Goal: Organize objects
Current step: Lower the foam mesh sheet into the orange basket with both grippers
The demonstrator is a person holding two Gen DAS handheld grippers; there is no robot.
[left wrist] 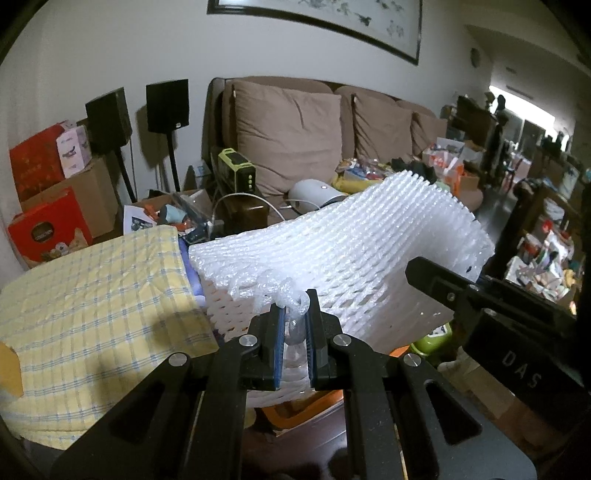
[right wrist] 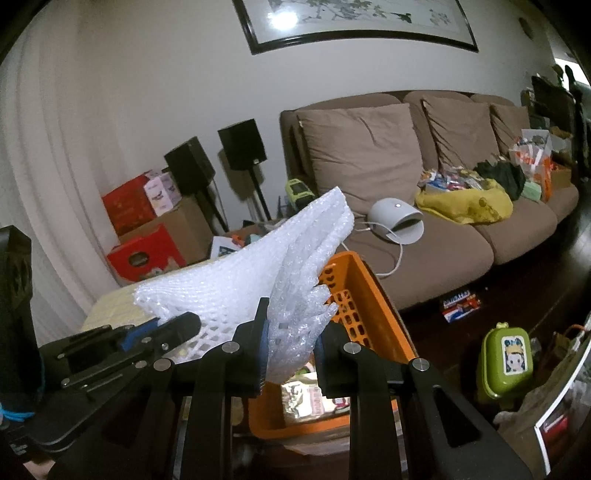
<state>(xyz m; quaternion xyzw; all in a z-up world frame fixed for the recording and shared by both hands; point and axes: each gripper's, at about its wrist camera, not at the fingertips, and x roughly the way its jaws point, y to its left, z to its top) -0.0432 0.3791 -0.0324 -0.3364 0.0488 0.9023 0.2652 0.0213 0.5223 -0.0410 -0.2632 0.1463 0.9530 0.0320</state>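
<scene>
pinching foam netting (left wrist: pixel 332 251) between both jaws

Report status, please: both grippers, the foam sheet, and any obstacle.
Left gripper and right gripper shut on white foam net sheet. Sheet held above orange basket. Nothing blocking.

A cluttered home living room: a brown sofa (right wrist: pixel 424 192), a framed painting (right wrist: pixel 354 22) and stand-mounted speakers (left wrist: pixel 168 105).
</scene>
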